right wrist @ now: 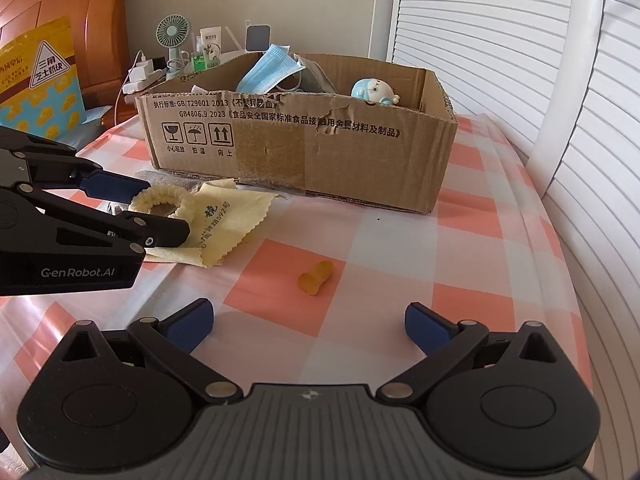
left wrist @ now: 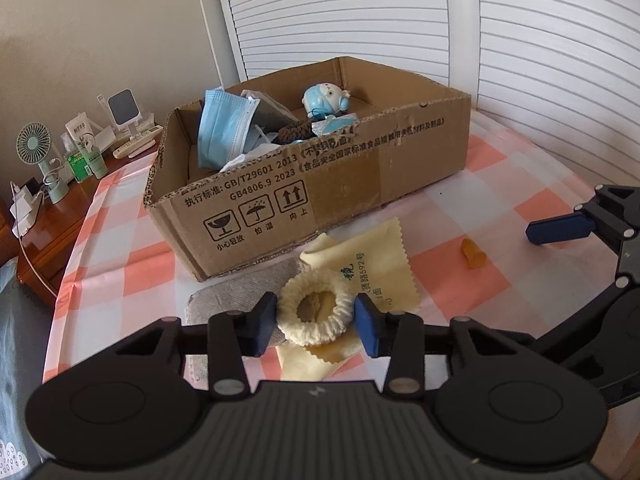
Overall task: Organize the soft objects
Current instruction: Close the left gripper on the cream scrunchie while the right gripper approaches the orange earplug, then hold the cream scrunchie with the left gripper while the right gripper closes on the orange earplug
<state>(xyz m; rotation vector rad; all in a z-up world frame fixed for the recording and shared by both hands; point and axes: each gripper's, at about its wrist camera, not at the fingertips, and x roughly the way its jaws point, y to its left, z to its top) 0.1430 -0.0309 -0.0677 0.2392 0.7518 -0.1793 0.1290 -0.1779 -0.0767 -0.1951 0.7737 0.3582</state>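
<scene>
A cream scrunchie (left wrist: 316, 280) lies on a yellow lens cloth (left wrist: 372, 256) and a grey cloth (left wrist: 240, 292), just in front of the cardboard box (left wrist: 360, 168). My left gripper (left wrist: 316, 316) is shut on the scrunchie, one blue pad pressing each side of the ring. From the right wrist view the same left gripper (right wrist: 160, 212) reaches in from the left over the scrunchie (right wrist: 160, 198) and the cloth (right wrist: 232, 208). My right gripper (right wrist: 308, 324) is open and empty above the checked tablecloth. A small orange soft piece (right wrist: 316, 277) lies ahead of it. Inside the box (right wrist: 300, 152) are a blue face mask (left wrist: 222, 128) and a blue toy (left wrist: 324, 100).
White louvered doors (left wrist: 540, 40) stand behind and to the right of the table. A wooden nightstand at the left carries a small fan (left wrist: 34, 148), bottles and chargers. A yellow snack bag (right wrist: 36, 80) leans by the headboard. The table edge drops off at the left.
</scene>
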